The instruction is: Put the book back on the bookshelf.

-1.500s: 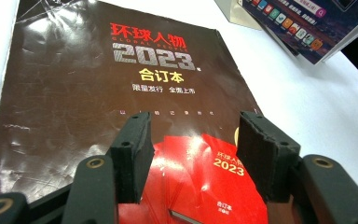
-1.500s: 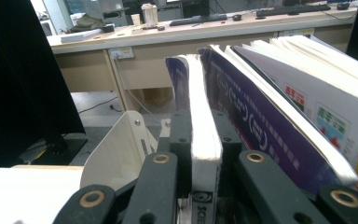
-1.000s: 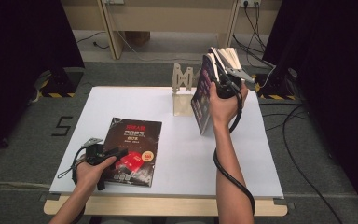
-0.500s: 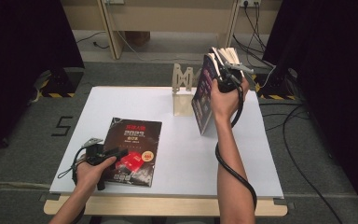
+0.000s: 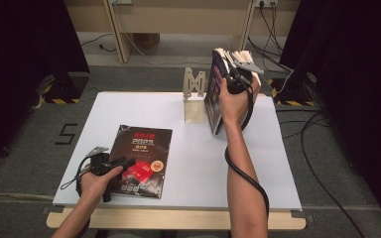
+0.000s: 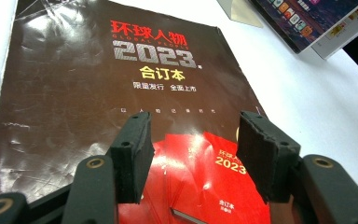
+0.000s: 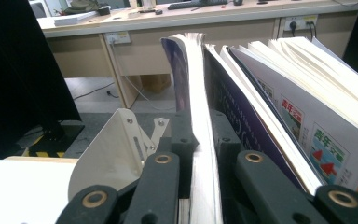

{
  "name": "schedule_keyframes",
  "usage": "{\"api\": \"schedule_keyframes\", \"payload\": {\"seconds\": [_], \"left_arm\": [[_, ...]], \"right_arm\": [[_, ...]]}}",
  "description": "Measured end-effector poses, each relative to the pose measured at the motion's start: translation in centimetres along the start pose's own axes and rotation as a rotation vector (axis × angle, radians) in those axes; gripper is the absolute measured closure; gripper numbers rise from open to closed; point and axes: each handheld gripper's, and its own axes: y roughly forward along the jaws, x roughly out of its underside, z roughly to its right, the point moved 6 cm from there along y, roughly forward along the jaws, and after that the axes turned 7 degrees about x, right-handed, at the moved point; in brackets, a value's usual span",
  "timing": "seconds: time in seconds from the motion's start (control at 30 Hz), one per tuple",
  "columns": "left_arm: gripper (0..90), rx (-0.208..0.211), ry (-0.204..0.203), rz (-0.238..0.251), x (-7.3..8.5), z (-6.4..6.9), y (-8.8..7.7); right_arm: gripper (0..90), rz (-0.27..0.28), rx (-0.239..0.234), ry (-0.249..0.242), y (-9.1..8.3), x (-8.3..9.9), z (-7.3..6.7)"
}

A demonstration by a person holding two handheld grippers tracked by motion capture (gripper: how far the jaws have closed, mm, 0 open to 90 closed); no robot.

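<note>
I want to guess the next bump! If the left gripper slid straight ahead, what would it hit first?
Probably the dark magazine: the left gripper hangs open just above its cover, aimed along it.

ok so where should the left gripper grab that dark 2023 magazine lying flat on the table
Take the dark 2023 magazine by its near edge, coming in low from the person's side. It lies flat, so only an overhanging or lifted edge gives the open left gripper something to pinch; sliding it toward the table edge may help.

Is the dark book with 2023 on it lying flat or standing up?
Lying flat. The book rests cover-up on the table; the left tool hovers open over its lower cover.
</note>
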Motion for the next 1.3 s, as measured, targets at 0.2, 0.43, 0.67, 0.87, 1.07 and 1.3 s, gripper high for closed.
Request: {"api": "schedule_keyframes", "payload": {"seconds": [0.2, 0.43, 0.67, 0.87, 1.07, 1.3], "left_arm": [[44.4, 0.002, 0.003, -0.003, 0.0, 0.0, 0.0], [44.4, 0.005, 0.006, -0.005, 0.1, 0.1, 0.1], [44.4, 0.006, 0.005, -0.004, 0.1, 0.1, 0.1], [44.4, 0.007, 0.005, -0.007, 0.1, 0.2, 0.1], [44.4, 0.006, 0.006, -0.006, 0.2, 0.2, 0.1], [44.4, 0.01, 0.011, -0.016, 0.4, 0.5, 0.4]], "right_arm": [[83.1, 0.01, 0.015, -0.006, 0.7, 0.4, 0.0], [82.7, 0.007, 0.042, -0.05, 0.8, 0.9, -0.2], [80.9, 0.019, 0.067, -0.086, 0.7, 1.0, -0.4], [77.2, 0.048, 0.058, -0.075, -0.4, 0.1, -0.3], [74.3, 0.054, 0.07, -0.053, -1.5, 0.2, 0.8], [73.0, 0.061, 0.087, -0.045, -3.2, 0.6, 2.2]]}}
